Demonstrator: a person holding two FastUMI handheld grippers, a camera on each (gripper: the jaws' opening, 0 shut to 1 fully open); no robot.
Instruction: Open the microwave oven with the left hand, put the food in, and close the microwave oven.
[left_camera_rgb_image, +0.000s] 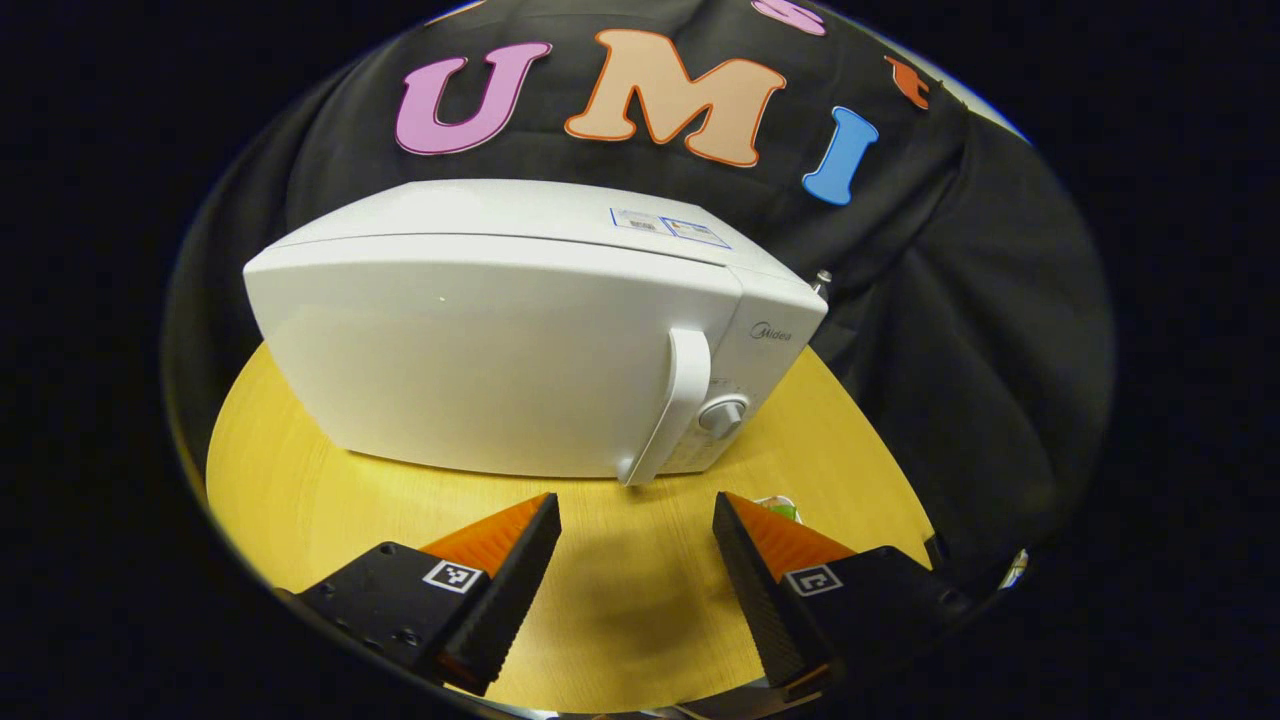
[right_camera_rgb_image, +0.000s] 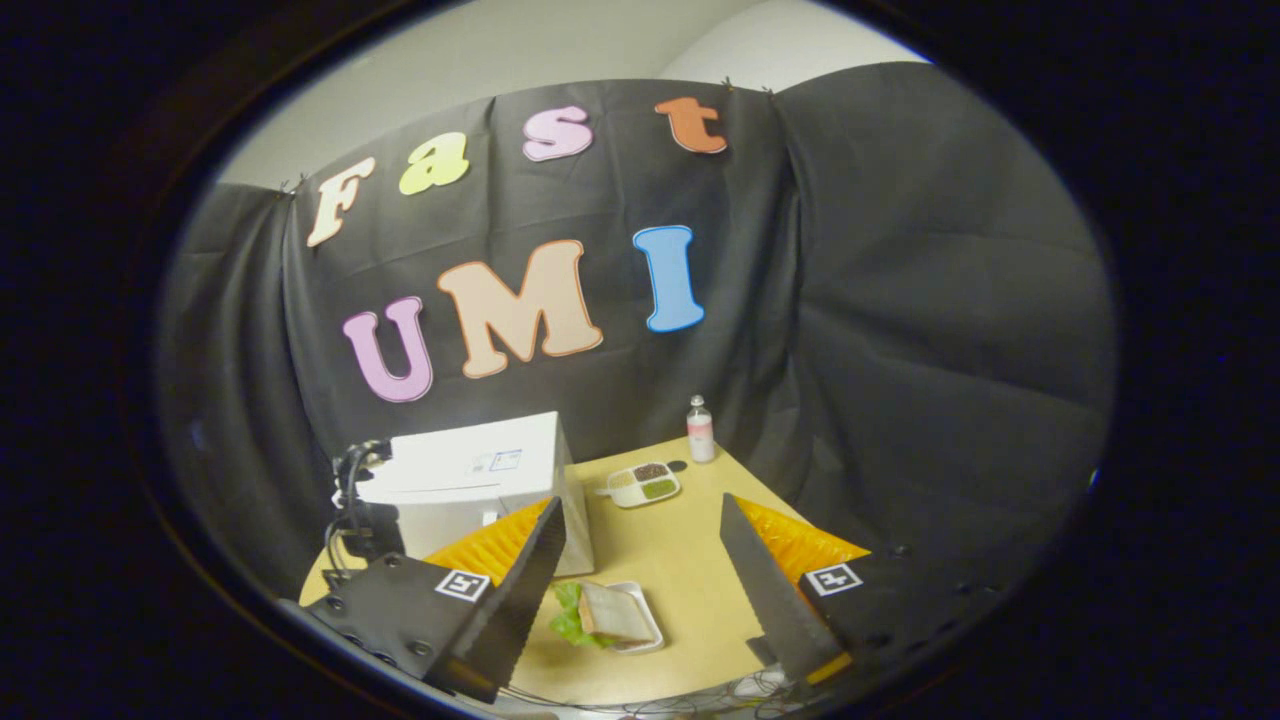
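A white microwave oven (left_camera_rgb_image: 500, 340) stands on the round yellow table (left_camera_rgb_image: 330, 500) with its door shut; its vertical handle (left_camera_rgb_image: 675, 405) is at the door's right side, beside a round knob (left_camera_rgb_image: 722, 415). My left gripper (left_camera_rgb_image: 636, 575) is open, low over the table just in front of the handle, touching nothing. In the right gripper view the microwave oven (right_camera_rgb_image: 470, 480) sits at the left, and a sandwich with lettuce on a small white tray (right_camera_rgb_image: 608, 617) lies on the table. My right gripper (right_camera_rgb_image: 640, 580) hovers open above that tray.
A compartment tray with food (right_camera_rgb_image: 643, 484) and a small bottle (right_camera_rgb_image: 701, 429) stand at the table's far side. Black cables (right_camera_rgb_image: 350, 500) hang at the microwave's left. Bare table top (right_camera_rgb_image: 690, 560) lies between the sandwich and the far tray.
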